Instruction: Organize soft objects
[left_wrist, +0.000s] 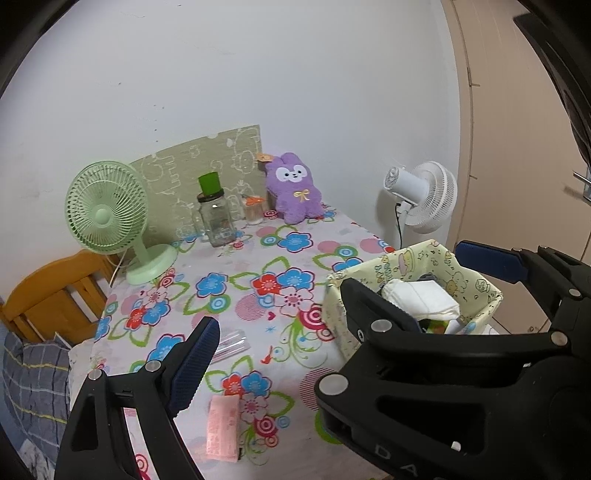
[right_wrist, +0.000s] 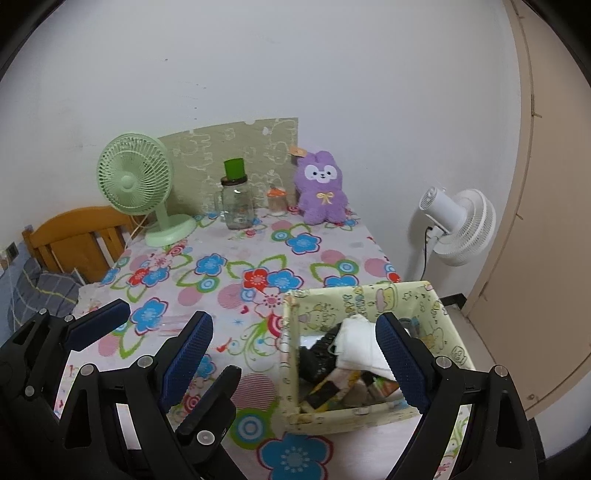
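Left gripper (right_wrist: 133, 339) and right gripper (right_wrist: 295, 354): jaws wide, nothing held. Right one partly masks box (right_wrist: 373, 295); contents jumbled, only white cloth (right_wrist: 360, 345) clear. Plush (right_wrist: 323, 188) sits at table's (right_wrist: 236, 243) far edge. Pink pack (left_wrist: 222, 428) near left gripper, label unreadable.

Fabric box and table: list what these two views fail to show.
- Box contents: in the right wrist view a white cloth covers the top and the right claw finger crosses it; the items beneath are too jumbled to name.
- Same box in the left wrist view: the near half is hidden behind the right claw.
- Pink packet: print too small to read.
- Clear item beside the left claw: too faint to identify.
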